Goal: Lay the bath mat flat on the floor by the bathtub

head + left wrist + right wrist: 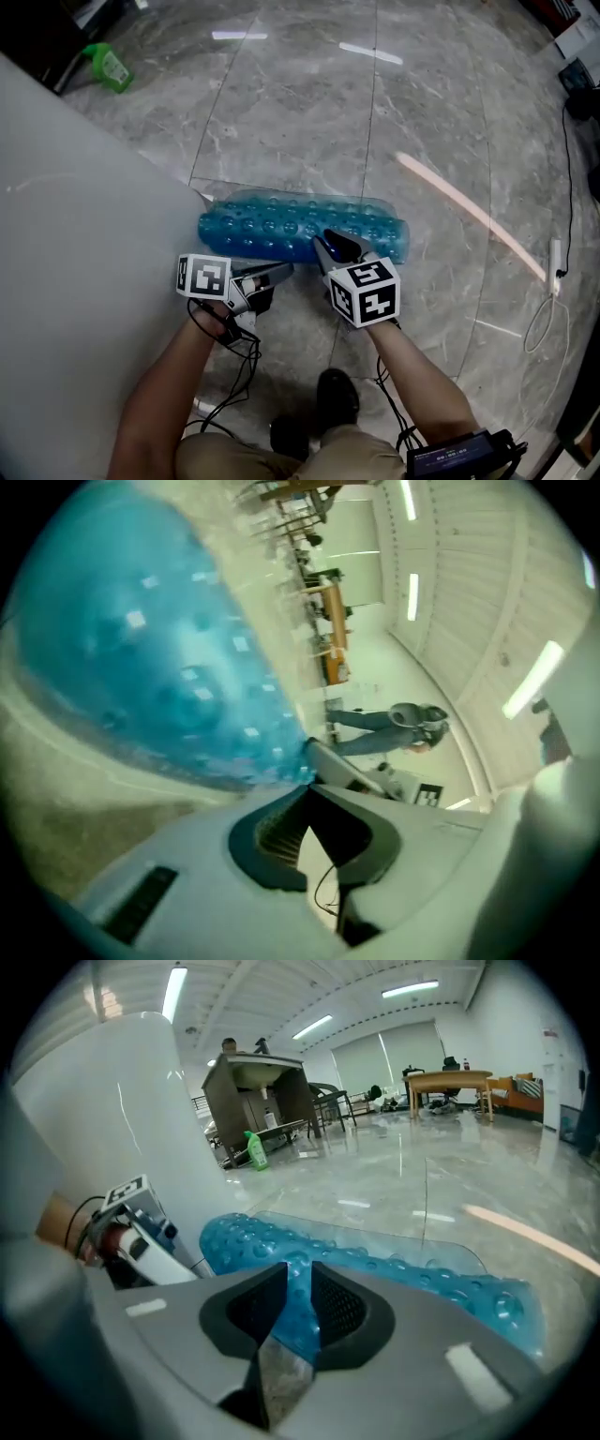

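A see-through blue bath mat with bubble bumps lies bunched in a long roll on the marble floor, one end against the white bathtub. My left gripper is at the mat's near edge beside the tub. Its jaws are shut, and their tips meet right at the mat edge. My right gripper is over the middle of the mat. In the right gripper view the jaws stand narrow with blue mat pinched between the pads. The tub wall rises at the left there.
A green spray bottle stands on the floor beyond the tub. A white cable with a power strip lies at the right. My black shoe is just behind the grippers. A person and tables are far off.
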`<state>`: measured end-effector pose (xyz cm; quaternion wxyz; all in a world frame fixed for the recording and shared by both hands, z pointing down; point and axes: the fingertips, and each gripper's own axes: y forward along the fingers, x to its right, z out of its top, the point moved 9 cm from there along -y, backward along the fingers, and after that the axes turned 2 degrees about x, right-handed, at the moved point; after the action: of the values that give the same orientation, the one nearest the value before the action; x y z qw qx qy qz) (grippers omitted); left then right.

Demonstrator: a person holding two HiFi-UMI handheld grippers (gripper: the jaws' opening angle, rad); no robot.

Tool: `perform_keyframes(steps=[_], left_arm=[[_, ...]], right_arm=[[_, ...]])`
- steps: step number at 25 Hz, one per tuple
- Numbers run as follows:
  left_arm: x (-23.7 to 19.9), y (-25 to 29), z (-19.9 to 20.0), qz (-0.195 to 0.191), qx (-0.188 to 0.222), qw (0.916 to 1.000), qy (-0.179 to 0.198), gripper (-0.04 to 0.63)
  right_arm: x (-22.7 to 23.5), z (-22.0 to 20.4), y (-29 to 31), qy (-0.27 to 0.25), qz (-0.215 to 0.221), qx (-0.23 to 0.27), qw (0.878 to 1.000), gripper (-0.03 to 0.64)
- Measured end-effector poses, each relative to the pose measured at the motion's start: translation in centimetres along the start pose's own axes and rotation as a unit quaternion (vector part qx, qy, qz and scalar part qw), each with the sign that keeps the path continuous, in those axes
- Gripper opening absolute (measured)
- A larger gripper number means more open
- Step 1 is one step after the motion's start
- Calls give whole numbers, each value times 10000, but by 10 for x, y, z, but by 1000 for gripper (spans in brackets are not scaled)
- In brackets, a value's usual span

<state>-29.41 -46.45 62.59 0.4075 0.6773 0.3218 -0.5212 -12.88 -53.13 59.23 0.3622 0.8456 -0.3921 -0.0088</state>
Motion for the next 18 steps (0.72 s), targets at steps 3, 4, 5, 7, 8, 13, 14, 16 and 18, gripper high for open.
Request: perform_keyframes(steps=[3, 4, 5, 7, 8, 13, 14, 16, 18], left_arm=[[38, -1, 4, -388, 449, 9915, 1157, 3], [45, -3, 8, -220, 768, 9842, 1580, 3], [50, -4, 11, 13, 1089, 9754, 1917, 3], [59, -8, 12, 403, 1578, 9624, 2176, 3], [66, -12, 8, 522, 1724, 9599, 2149, 3], [117, -42, -42, 1210, 1573, 9421, 2702, 3], [126, -47, -53, 1325, 1580, 9349, 2888, 3], [135, -55, -81, 1490, 1751, 9246, 3037, 3], [131, -59, -118, 1599, 1857, 9150, 3206, 3]], right_arm=[[-9, -9, -6, -126, -111, -45, 9998, 59], [-11, -14, -8, -135, -136, -105, 9998, 40], [-13, -18, -11, -120, -147, -191, 9996, 16], [-21, -23, -23, 32, -153, -360, 9992, 3], [-27, -23, -33, 167, -176, -398, 9989, 3], [-63, -12, -112, 1116, -270, -264, 9930, 21], [-66, -8, -124, 1265, -265, -156, 9915, 53], [-67, -11, -135, 1542, -331, 55, 9875, 80], [-60, -28, -129, 1700, -568, 115, 9837, 56]])
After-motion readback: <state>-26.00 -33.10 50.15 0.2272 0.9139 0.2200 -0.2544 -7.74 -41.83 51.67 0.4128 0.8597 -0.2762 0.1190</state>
